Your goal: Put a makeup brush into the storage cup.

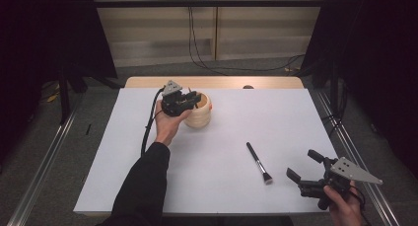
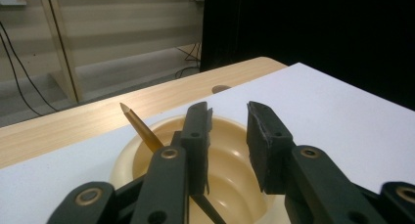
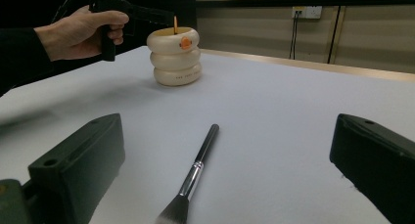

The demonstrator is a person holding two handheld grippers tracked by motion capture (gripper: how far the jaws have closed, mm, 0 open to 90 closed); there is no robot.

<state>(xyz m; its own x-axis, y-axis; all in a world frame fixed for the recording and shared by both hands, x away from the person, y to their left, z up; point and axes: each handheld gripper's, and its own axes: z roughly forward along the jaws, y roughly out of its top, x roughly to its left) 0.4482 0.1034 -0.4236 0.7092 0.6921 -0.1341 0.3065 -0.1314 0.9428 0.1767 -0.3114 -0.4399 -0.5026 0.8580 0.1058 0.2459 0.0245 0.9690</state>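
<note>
We count one cream ringed pot [image 1: 199, 115], one gold-handled brush [image 2: 141, 128] standing inside it (its bristles are hidden), one black-handled makeup brush [image 1: 259, 162] lying flat, and two grippers.

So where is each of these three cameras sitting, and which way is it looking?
High view: above the person's side, looking forward and down on the white table; both forearms and hands enter from below.
Left gripper view: rides the left gripper, looking along its parted black jaws into the cream holder, where a gold-handled stick leans.
Right gripper view: rides the right gripper, low over the table, facing the makeup brush; the left hand shows beyond.
Shared: all three see the holder.
</note>
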